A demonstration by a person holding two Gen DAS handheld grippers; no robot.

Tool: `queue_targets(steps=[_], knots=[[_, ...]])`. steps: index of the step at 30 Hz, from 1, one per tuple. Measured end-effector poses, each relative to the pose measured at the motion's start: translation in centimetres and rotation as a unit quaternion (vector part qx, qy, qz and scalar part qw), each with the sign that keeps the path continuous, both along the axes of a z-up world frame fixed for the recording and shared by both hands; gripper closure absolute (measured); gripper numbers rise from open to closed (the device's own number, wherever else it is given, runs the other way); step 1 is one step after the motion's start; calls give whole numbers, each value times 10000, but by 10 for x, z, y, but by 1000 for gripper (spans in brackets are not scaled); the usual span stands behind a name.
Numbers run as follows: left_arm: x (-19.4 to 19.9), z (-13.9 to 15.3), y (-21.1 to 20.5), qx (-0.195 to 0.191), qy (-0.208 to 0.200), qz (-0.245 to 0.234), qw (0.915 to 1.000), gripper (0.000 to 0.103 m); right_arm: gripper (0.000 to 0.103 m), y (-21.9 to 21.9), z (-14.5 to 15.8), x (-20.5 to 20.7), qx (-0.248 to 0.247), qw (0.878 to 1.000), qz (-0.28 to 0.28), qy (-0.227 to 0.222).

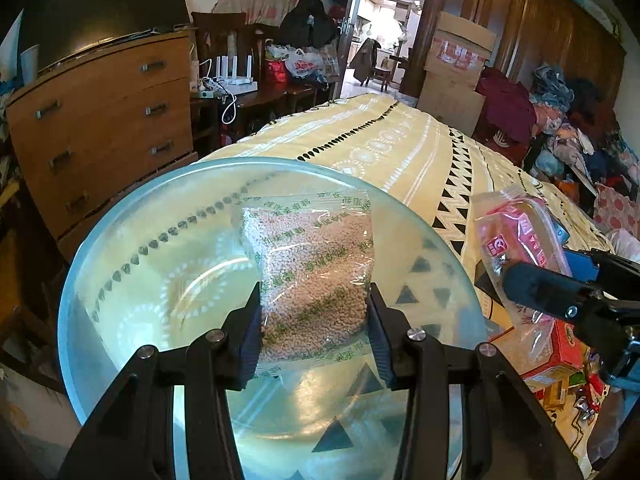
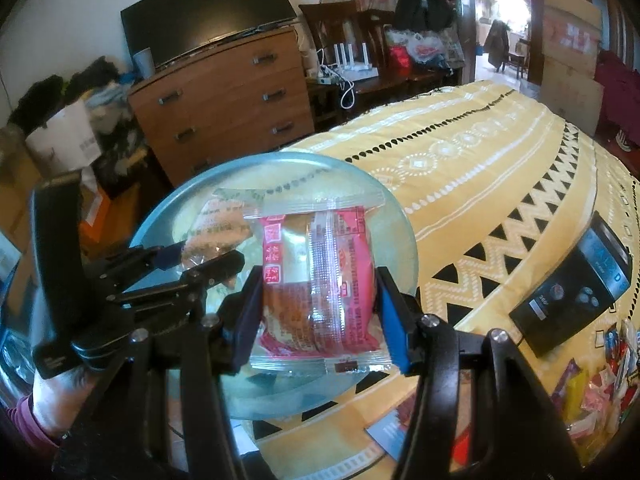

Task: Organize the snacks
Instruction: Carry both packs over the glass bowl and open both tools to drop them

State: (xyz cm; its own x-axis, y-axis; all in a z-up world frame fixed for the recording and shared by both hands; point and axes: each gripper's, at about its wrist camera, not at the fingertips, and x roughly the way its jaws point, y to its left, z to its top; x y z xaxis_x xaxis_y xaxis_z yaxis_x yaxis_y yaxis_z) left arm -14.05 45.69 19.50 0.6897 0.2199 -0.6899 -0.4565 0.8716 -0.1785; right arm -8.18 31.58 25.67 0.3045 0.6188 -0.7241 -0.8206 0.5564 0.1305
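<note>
- Our left gripper (image 1: 314, 320) clamps a clear packet of puffed grain (image 1: 312, 276) above the glass bowl (image 1: 120, 240).
- Our right gripper (image 2: 318, 312) grips a red-wrapped pastry (image 2: 320, 280) over that bowl too.
- Loose snacks (image 2: 600, 392) lie on the bedspread (image 2: 480, 168) at far right.

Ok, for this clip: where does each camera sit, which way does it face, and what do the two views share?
Left wrist: rides the left tongs, looking forward over the glass bowl and bed toward the dresser; its fingers grip a grain bar packet, with the right tongs entering from the right.
Right wrist: rides the right tongs, facing the same way; its fingers grip a red pastry packet, and the left tongs show at left.
Shared: bowl, both packets, yellow bedspread, dresser.
</note>
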Motion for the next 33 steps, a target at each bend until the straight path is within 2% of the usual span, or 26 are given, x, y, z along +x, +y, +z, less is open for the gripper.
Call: queue_targets(steps=[24,26,28,31,33], knots=[[1,2,6,-107,1,93,9999,52,47,16,-9,-2,-127,9999,47,23],[1,3,4,-44,-13,91,9999,46,47,16,-9,-3,-138,9999,36,5],[2,5,3,-49,-60,93,9999,27,47,17,-11,-3,-164,9999,40,1],[1,7,4,-73,-116,130,9998,11,44,19,-12,-5,-217,9997,60,-48],[0,6,6,-108,-136,166,9997,10,38,19,-12,-4,-234,9997,27,-93]])
